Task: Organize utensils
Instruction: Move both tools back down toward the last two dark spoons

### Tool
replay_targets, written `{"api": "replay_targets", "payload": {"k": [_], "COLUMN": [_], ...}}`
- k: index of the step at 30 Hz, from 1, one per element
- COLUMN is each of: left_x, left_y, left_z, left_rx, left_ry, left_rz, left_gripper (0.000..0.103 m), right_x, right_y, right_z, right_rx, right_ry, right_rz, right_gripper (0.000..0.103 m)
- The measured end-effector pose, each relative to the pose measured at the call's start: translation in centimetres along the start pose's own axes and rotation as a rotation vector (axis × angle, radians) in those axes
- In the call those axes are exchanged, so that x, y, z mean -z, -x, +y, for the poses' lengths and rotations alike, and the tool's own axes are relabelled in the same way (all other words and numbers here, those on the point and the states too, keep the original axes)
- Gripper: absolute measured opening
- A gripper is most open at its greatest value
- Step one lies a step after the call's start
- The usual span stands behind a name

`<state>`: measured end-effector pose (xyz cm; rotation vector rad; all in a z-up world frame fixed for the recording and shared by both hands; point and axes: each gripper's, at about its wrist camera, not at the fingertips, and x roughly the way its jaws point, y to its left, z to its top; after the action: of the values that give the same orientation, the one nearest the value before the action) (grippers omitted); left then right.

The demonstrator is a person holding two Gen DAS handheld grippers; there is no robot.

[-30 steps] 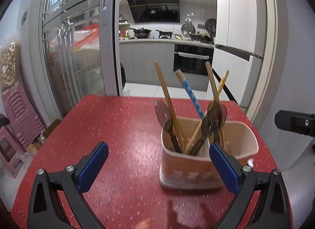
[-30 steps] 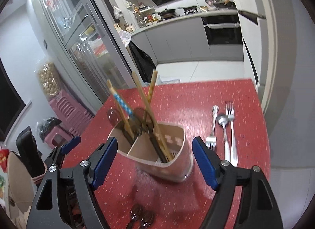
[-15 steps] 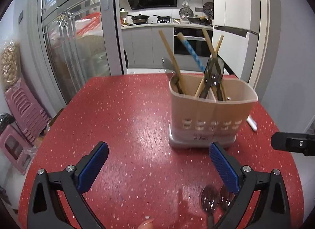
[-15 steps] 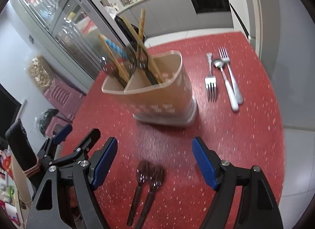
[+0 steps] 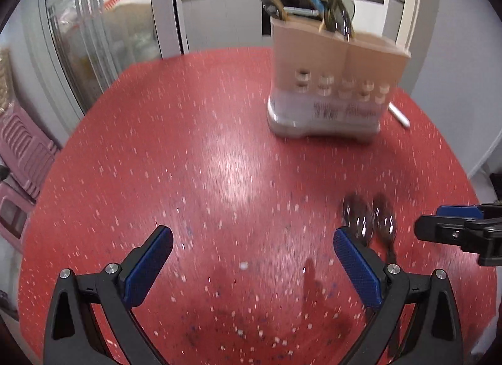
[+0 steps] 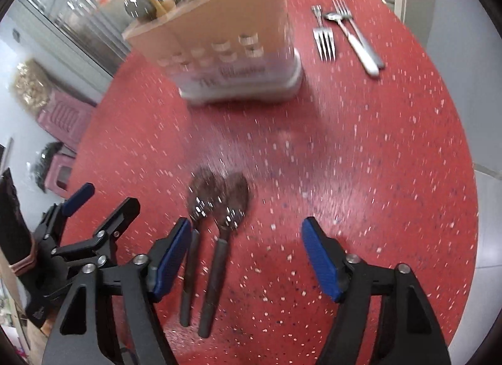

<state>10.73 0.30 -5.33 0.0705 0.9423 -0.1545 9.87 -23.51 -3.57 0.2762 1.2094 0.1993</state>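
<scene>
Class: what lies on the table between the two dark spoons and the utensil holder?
Nothing: bare red table separates the spoons from the holder, clearest in the right wrist view.

Pink stools (image 5: 18,151) stacked left; glass-door cabinet (image 5: 103,29) behind — blurred.

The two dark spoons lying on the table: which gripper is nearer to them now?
Right. The right gripper has just been closing, the two dark spoons lying between its blue pads, untouched. The left gripper is open beside them, spoons just outside its right pad.
</scene>
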Motion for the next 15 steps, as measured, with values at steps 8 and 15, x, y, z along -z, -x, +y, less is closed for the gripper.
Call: {"api": "replay_targets", "payload": {"k": [8,15], "left_x": [2.2,2.5], "left_y": [-0.3,0.0], "left_z": [1.2,2.2], "left_rx": [0.001,0.014], "left_ry": [0.023,0.027], "left_rz": [0.04,0.029], "left_gripper": [0.103,0.103], "right_x": [1.2,1.2], "right_y": [-2.2,-3.3], "right_z": [2.1,4.7], "right_rx": [0.11,0.223], "right_ry": [0.056,0.139], "right_rz": [0.04,0.047], "right_gripper": [0.055,0.051]}}
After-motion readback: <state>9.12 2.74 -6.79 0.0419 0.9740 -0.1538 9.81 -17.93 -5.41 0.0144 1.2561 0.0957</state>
